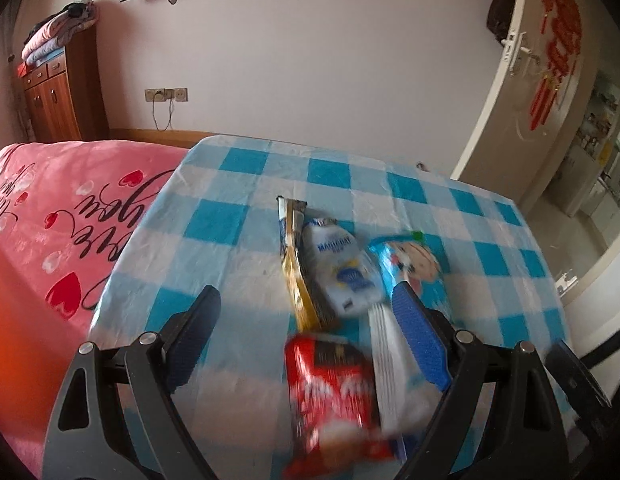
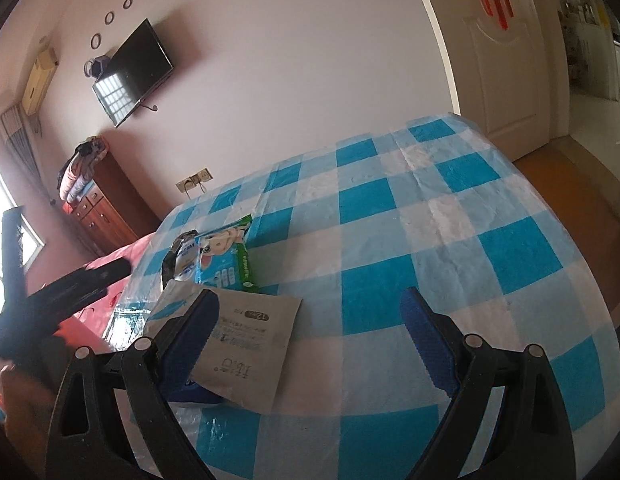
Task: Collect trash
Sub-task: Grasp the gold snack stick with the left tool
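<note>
Approach step, nothing held. Left gripper (image 1: 305, 300) spread wide over the red wrapper (image 1: 330, 392), white pack (image 1: 386, 344) at its 3 o'clock. Right gripper (image 2: 310, 304) spread, empty, grey sachet (image 2: 245, 340) by its 9 o'clock finger. Farther on the bench (image 1: 237, 248): gold (image 1: 301, 276), white (image 1: 342, 264) and blue packets (image 1: 410, 264). Next: lower, centre one wrapper, pinch.

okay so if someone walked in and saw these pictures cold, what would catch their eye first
The blue and white checked tablecloth fills both views, with a cluster of snack wrappers on it: a red wrapper nearest the open left gripper, then a gold wrapper, a white packet and a cartoon-printed blue packet. The pink heart-print bedspread lies to the left of the table, and a wall-mounted TV hangs above.
</note>
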{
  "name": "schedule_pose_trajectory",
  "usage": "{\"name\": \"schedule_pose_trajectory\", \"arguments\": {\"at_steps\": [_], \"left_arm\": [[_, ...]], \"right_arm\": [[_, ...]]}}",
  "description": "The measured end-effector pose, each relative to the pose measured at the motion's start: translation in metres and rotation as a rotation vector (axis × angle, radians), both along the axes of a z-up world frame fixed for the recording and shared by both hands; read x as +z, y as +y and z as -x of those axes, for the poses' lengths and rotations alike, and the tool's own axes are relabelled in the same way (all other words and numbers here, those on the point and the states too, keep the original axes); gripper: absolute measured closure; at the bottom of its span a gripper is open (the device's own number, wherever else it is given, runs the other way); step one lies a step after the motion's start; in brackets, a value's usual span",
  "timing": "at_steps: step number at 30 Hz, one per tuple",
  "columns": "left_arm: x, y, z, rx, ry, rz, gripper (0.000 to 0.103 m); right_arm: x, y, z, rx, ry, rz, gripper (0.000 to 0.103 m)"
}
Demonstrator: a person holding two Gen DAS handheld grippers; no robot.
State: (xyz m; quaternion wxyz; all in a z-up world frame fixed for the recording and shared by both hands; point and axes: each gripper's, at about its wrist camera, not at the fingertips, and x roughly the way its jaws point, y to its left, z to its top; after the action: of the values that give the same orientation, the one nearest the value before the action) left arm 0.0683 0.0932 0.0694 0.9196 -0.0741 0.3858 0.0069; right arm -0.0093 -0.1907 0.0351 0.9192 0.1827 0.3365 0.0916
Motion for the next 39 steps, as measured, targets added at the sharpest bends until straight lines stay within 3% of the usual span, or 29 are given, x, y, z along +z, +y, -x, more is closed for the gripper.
{"name": "schedule_pose_trajectory", "arguments": {"at_steps": [3,12,16,20,25,36,39], "left_arm": [[-0.011,0.001,-0.019,0.005,0.038,0.004,0.032],[-0.036,0.01,-0.055,0.053,0.097,0.046,0.052],[-0.039,0.01,-0.063,0.044,0.087,0.052,0.062],[-0.038,0.001,-0.065,0.011,0.079,0.039,0.083],[-0.042,-0.022,-0.055,-0.064,0.087,-0.007,0.086],[-0.041,-0.089,0.005,-0.354,0.129,0.031,0.088],[-0.041,-0.097,0.015,-0.384,0.136,0.037,0.088]], "right_arm": [[-0.003,-0.005,-0.002,0.003,0.01,-0.02,0.012],[-0.008,-0.019,-0.007,0.001,0.032,-0.072,0.012],[-0.01,-0.022,-0.009,0.001,0.038,-0.088,0.012],[-0.012,-0.024,-0.01,0.004,0.048,-0.092,0.012],[-0.011,-0.024,-0.01,0.01,0.044,-0.087,0.012],[-0.008,-0.022,-0.012,0.033,0.042,-0.06,0.012],[-0.011,-0.016,-0.018,0.053,0.06,-0.04,0.012]]}}
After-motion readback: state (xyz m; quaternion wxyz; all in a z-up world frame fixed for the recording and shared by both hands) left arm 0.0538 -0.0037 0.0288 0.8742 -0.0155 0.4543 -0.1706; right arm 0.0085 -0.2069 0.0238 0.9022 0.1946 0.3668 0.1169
